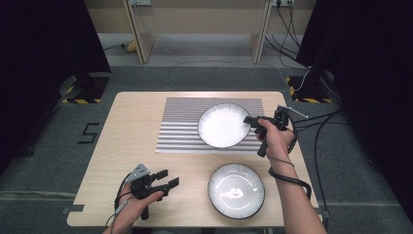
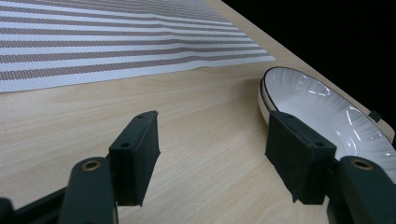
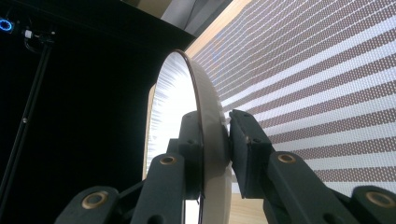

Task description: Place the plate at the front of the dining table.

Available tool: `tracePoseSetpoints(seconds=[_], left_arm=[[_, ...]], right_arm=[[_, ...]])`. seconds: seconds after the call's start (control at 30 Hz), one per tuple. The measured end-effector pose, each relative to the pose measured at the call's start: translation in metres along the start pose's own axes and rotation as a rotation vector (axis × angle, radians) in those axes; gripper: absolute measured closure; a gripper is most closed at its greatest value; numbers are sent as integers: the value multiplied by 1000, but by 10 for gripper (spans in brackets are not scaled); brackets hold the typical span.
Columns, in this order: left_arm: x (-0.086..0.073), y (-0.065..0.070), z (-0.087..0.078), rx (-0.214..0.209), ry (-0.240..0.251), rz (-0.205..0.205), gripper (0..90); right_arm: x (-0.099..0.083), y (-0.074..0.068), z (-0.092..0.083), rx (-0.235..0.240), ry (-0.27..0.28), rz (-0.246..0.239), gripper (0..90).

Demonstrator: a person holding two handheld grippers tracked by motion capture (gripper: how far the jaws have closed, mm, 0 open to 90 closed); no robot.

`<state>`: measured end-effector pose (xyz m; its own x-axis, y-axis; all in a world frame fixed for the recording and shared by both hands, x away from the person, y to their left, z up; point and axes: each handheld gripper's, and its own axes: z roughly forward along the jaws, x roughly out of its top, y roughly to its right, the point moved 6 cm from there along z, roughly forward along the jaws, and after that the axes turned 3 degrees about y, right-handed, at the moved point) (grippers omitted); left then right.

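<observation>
Right now my right gripper (image 1: pixel 249 120) has its jaws pinched on the rim of the white bowl (image 1: pixel 223 125), one pad inside the lip and one outside. That bowl sits over the striped placemat (image 1: pixel 182 127), at the mat's right end; in the right gripper view it stands edge-on, so I judge it is being carried or set down rather than resting free, though I cannot tell whether its base touches the mat. My left gripper (image 1: pixel 165 178) hangs idle with its jaws spread wide and nothing between them, just off the mat's near left corner. A second bowl (image 1: pixel 236 190) lies on bare wood nearer to me than the mat, and it looks like two nested together.

I take this as the placing step. Next I need to level the bowl on the mat, then ease the jaws apart without dragging the rim.

The wooden table (image 1: pixel 131 122) is pale, standing on grey carpet (image 1: pixel 44 161), with dark curtains at both sides.
</observation>
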<state>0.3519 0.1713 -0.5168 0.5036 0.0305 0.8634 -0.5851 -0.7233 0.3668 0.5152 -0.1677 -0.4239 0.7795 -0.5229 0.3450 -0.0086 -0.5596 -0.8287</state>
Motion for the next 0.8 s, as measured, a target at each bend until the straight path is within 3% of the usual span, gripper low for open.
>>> tracePoseSetpoints(seconds=[0.8], left_arm=[[-1, -1, 1, 0, -7, 3, 344]], right_arm=[[7, -1, 13, -8, 10, 16, 750]])
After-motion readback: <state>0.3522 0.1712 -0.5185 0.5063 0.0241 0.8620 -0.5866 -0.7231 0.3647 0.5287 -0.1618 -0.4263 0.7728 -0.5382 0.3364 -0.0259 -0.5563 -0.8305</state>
